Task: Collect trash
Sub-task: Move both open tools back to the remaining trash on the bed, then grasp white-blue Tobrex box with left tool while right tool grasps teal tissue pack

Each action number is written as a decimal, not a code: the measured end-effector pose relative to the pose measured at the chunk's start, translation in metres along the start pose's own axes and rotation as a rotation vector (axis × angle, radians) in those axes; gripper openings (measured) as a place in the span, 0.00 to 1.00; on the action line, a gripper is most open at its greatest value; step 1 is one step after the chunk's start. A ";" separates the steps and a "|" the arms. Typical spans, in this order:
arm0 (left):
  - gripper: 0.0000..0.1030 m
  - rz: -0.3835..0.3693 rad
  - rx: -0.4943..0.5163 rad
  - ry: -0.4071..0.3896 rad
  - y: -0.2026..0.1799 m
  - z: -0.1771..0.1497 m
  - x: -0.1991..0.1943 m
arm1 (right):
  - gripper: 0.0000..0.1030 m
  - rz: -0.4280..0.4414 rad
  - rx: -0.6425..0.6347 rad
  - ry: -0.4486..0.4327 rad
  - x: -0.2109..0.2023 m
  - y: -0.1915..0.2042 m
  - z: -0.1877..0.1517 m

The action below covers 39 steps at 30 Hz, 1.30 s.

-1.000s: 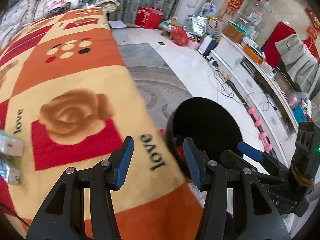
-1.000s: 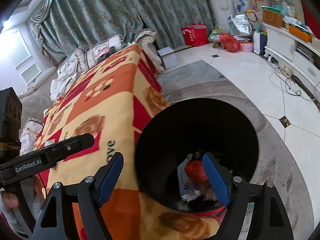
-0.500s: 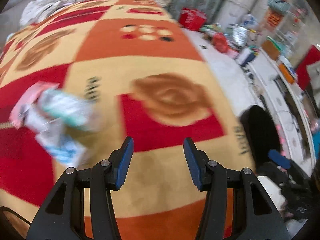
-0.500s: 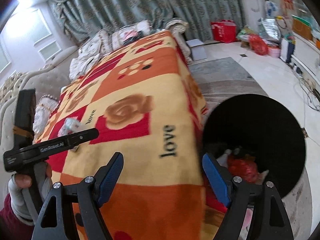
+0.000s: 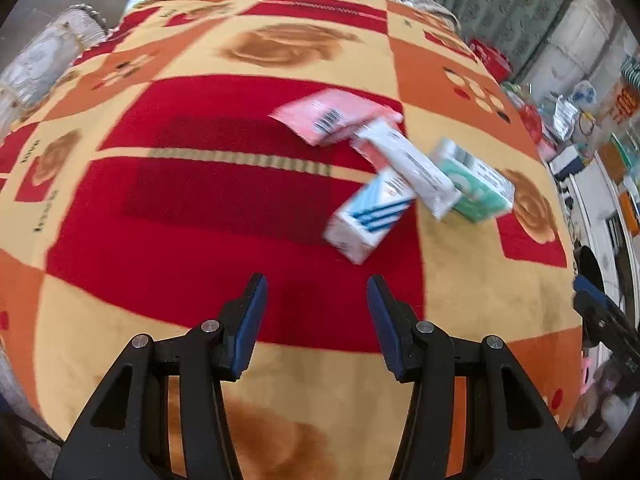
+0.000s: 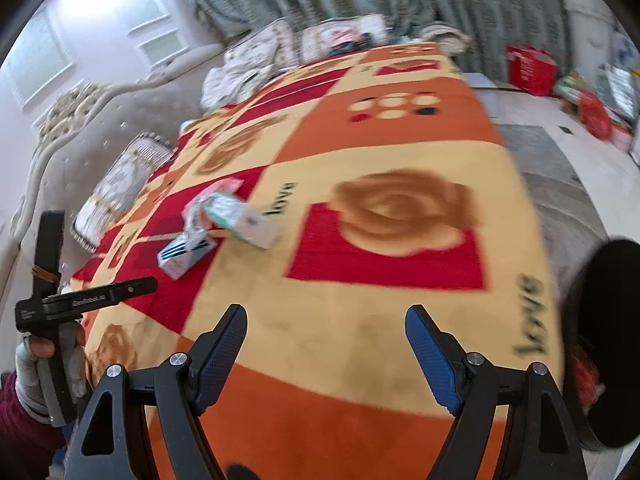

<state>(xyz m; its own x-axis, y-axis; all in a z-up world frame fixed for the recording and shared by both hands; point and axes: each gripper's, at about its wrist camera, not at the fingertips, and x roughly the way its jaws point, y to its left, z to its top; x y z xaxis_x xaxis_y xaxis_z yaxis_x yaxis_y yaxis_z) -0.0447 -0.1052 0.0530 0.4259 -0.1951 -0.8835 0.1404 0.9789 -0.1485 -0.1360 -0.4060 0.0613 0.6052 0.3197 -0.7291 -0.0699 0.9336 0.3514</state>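
- Left wrist view: the left tool (image 5: 316, 294) hangs over the red, orange and yellow rose-patterned fleece blanket (image 5: 192, 216), its blue-padded jaws spread apart with nothing between them.
- Ahead of it and a little to the right, a small heap of trash lies on the blanket.
- Nearest is a white carton with blue diagonal stripes (image 5: 370, 216); its long axis runs from the near left to the far right, and its square end faces the tool.
- Across the far end of that carton lies a long white box (image 5: 408, 164), its long axis running from the far left to the near right.
- Touching the white box on the right is a mint-green and white box (image 5: 474, 182), lying roughly parallel to it.
- Behind them a flat pink packet with a barcode (image 5: 332, 118) lies with its far-right end under the white box.
- Motion blur softens the print on all four.
- Right wrist view: the right tool (image 6: 326, 344) also stands wide open and empty, above the near orange and yellow part of the blanket.
- The heap (image 6: 218, 226) sits well ahead and to the left, apart from its jaws.
- At the right edge a round black bin (image 6: 608, 320) stands beside the blanket's edge, with something red showing at its lower left.
- A gloved hand (image 6: 44, 364) holds the left tool's handle at the far left.
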 end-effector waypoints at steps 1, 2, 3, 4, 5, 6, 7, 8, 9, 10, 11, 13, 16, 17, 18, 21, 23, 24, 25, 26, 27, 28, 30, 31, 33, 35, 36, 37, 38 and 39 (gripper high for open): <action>0.49 -0.006 0.009 -0.010 0.002 0.000 -0.004 | 0.77 0.014 -0.026 0.007 0.008 0.010 0.005; 0.49 -0.013 0.024 -0.016 0.002 0.000 -0.008 | 0.77 0.026 -0.049 0.011 0.014 0.018 0.010; 0.49 -0.017 0.035 -0.019 0.003 0.001 -0.009 | 0.77 0.033 -0.067 0.014 0.021 0.026 0.016; 0.49 -0.024 0.055 -0.023 0.001 0.001 -0.010 | 0.77 0.041 -0.080 0.017 0.027 0.033 0.022; 0.49 -0.027 0.065 -0.024 -0.003 0.001 -0.010 | 0.77 0.056 -0.094 0.024 0.034 0.039 0.027; 0.49 -0.033 0.076 -0.024 -0.005 0.001 -0.009 | 0.77 0.071 -0.110 0.041 0.043 0.046 0.033; 0.49 -0.041 0.081 -0.020 -0.009 0.002 -0.008 | 0.77 0.077 -0.122 0.056 0.049 0.049 0.037; 0.49 -0.047 0.083 -0.014 -0.011 0.005 -0.006 | 0.77 0.075 -0.141 0.076 0.060 0.055 0.042; 0.49 -0.054 0.086 -0.007 -0.013 0.006 -0.002 | 0.77 0.059 -0.160 0.090 0.072 0.060 0.048; 0.49 -0.055 0.088 -0.004 -0.016 0.010 0.002 | 0.77 0.041 -0.171 0.096 0.082 0.061 0.054; 0.49 -0.054 0.089 -0.005 -0.019 0.013 0.004 | 0.77 0.020 -0.162 0.095 0.094 0.058 0.065; 0.49 -0.051 0.096 -0.008 -0.022 0.019 0.010 | 0.77 -0.001 -0.117 0.089 0.107 0.049 0.079; 0.49 -0.061 0.118 0.003 -0.030 0.029 0.021 | 0.77 -0.050 -0.042 0.057 0.111 0.029 0.099; 0.49 -0.066 0.128 0.006 -0.032 0.032 0.026 | 0.77 -0.048 -0.032 0.047 0.108 0.026 0.101; 0.49 -0.072 0.138 0.011 -0.036 0.035 0.030 | 0.77 -0.040 -0.029 0.034 0.103 0.024 0.102; 0.49 -0.079 0.165 0.023 -0.044 0.041 0.043 | 0.77 -0.036 -0.059 0.030 0.094 0.023 0.097; 0.49 -0.084 0.170 0.034 -0.047 0.046 0.050 | 0.77 0.001 -0.071 0.028 0.091 0.025 0.095; 0.49 -0.092 0.169 0.044 -0.047 0.048 0.054 | 0.77 0.012 -0.081 0.026 0.091 0.026 0.095; 0.48 -0.104 0.165 0.049 -0.047 0.049 0.057 | 0.77 0.017 -0.097 0.027 0.092 0.029 0.095; 0.47 -0.114 0.159 0.060 -0.045 0.051 0.059 | 0.77 0.022 -0.122 0.033 0.094 0.033 0.095; 0.43 -0.123 0.151 0.064 -0.044 0.051 0.059 | 0.77 0.029 -0.160 0.047 0.099 0.038 0.097; 0.37 -0.153 0.135 0.078 -0.040 0.052 0.058 | 0.77 0.030 -0.192 0.059 0.103 0.042 0.097; 0.31 -0.236 0.112 0.124 -0.034 0.053 0.054 | 0.77 0.010 -0.286 0.077 0.114 0.054 0.099; 0.30 -0.265 0.097 0.116 -0.027 0.056 0.046 | 0.77 -0.003 -0.333 0.085 0.120 0.058 0.100; 0.25 -0.254 0.084 0.082 -0.017 0.059 0.034 | 0.77 -0.012 -0.382 0.110 0.131 0.062 0.102; 0.25 -0.216 0.077 0.060 -0.008 0.058 0.028 | 0.77 -0.024 -0.414 0.134 0.142 0.063 0.104; 0.25 -0.198 0.090 0.063 -0.007 0.054 0.027 | 0.77 -0.030 -0.420 0.150 0.149 0.062 0.105; 0.25 -0.187 0.104 0.072 -0.008 0.050 0.028 | 0.77 -0.020 -0.417 0.164 0.154 0.061 0.105; 0.25 -0.181 0.114 0.076 -0.009 0.045 0.029 | 0.77 0.005 -0.409 0.178 0.158 0.060 0.105; 0.25 -0.177 0.120 0.075 -0.011 0.042 0.029 | 0.71 0.015 -0.410 0.174 0.160 0.061 0.102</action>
<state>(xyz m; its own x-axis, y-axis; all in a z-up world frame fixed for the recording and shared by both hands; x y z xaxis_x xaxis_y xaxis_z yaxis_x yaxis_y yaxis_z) 0.0033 -0.1237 0.0477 0.3184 -0.3538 -0.8795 0.3145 0.9146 -0.2541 0.0374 -0.3150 0.0263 0.4616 0.3232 -0.8261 -0.4072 0.9046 0.1263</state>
